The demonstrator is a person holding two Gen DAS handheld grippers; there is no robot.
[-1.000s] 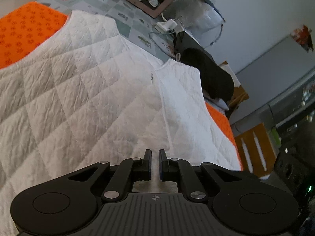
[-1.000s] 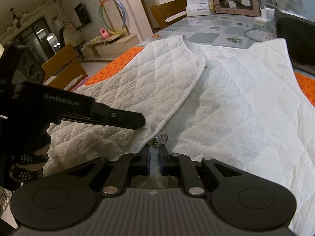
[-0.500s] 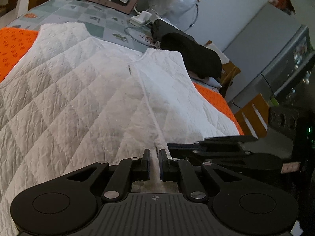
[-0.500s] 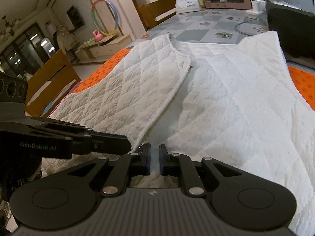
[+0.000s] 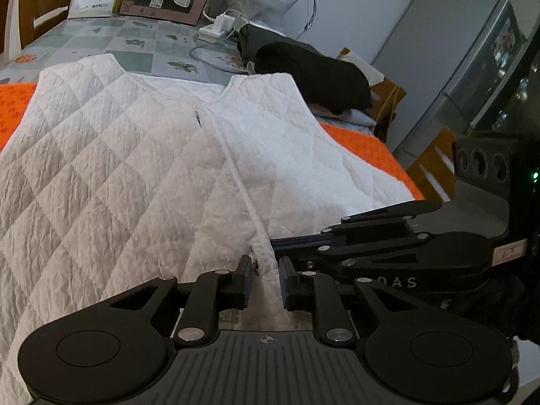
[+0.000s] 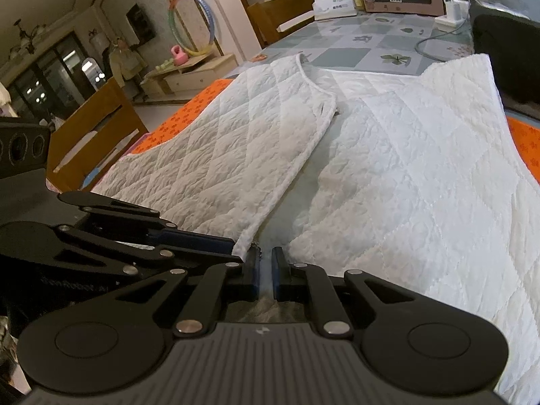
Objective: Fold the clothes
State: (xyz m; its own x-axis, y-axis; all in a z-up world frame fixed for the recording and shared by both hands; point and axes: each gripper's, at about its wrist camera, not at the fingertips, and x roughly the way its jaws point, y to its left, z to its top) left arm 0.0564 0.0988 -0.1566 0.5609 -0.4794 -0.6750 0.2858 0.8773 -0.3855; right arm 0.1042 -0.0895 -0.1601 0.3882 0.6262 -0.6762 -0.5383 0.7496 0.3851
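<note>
lying: white quilted vest point(image 5: 141, 175) spread flat across an orange mat point(image 5: 364, 141) on the worktop point(image 5: 135, 40), filling the centre of both views
front panels: both folded in, edges meeting along a seam up the middle of the left wrist view
left claw point(image 5: 264, 278): lower centre of its frame, jaws opening, vest's bottom hem edge between them, pads not pressing
right claw point(image 6: 265, 271): lower centre of its frame, clenched with only a narrow gap, at the hem; whether cloth is pinched cannot be told
claws: side by side, tips nearly touching
black bundle point(image 5: 314, 74): upper right, beside the vest's shoulder
</note>
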